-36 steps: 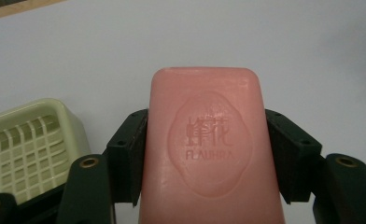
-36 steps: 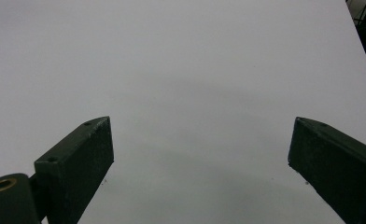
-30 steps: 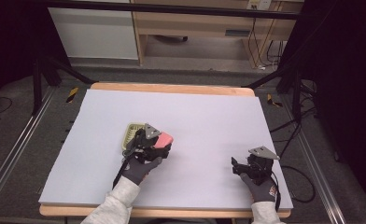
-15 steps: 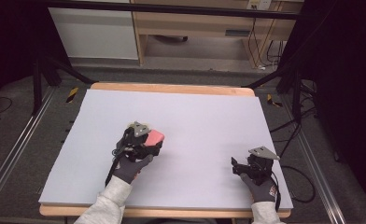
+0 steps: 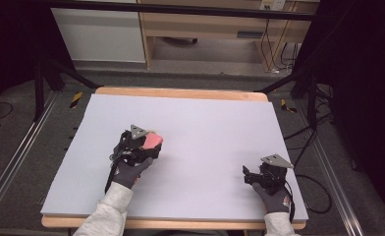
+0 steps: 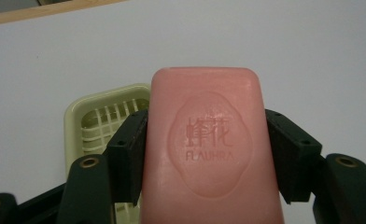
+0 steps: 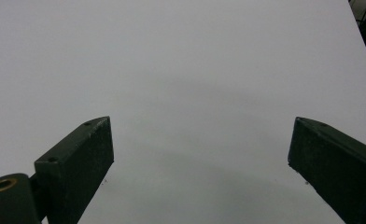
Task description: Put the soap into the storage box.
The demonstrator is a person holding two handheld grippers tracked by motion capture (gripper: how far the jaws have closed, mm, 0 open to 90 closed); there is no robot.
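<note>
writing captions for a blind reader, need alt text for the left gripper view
A pink soap bar stamped FLAUHRA is clamped between the left gripper's two black jaws. Behind and below it, a pale yellow slatted soap dish sits on the light grey table surface.

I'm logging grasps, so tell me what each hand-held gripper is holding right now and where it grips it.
The left hand-held gripper clamps the pink soap bar by its two long sides, above the yellow soap dish. The right hand-held gripper is open, holding nothing.
</note>
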